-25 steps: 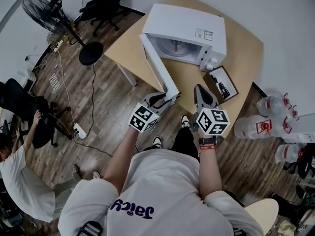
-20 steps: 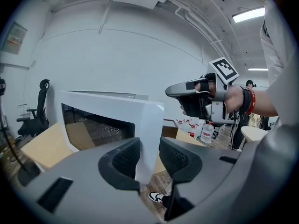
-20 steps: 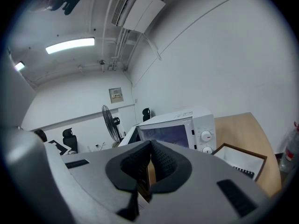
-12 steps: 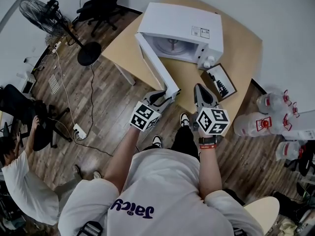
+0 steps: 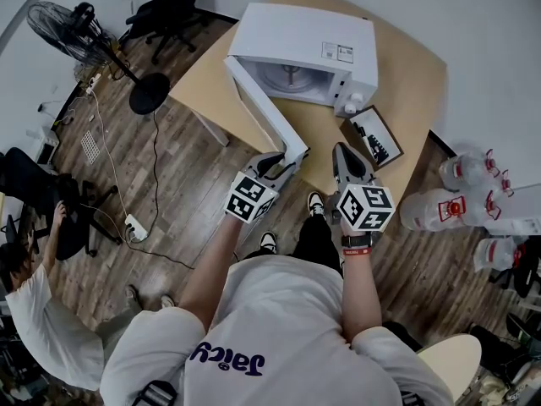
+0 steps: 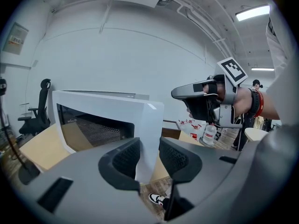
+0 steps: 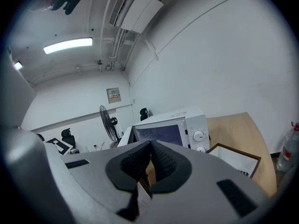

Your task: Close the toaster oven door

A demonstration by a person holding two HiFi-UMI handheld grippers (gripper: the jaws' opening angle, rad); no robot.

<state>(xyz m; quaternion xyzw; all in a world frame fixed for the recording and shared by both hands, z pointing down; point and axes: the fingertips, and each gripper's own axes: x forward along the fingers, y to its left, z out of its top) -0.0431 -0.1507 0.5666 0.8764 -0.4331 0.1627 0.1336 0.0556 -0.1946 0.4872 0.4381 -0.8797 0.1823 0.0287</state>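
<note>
A white toaster oven [image 5: 308, 45] stands on a wooden table [image 5: 406, 66] with its door [image 5: 262, 112] swung out toward me. My left gripper [image 5: 283, 163] is at the door's free edge. In the left gripper view the door [image 6: 117, 106] runs between the left gripper's [image 6: 149, 148] pads, which close on its white edge. My right gripper [image 5: 342, 155] hovers just right of the door end, jaws together and holding nothing. The right gripper [image 7: 151, 146] looks toward the oven [image 7: 187, 122] with its two knobs.
A dark framed tray [image 5: 374, 139] lies on the table right of the oven. Large water bottles [image 5: 456, 210] stand on the floor at right. A fan [image 5: 76, 28] and office chairs [image 5: 169, 7] are at far left, and a seated person [image 5: 42, 311] at left.
The door has swung a little toward the oven front, with the left gripper still on its edge. The right gripper has kept beside it.
</note>
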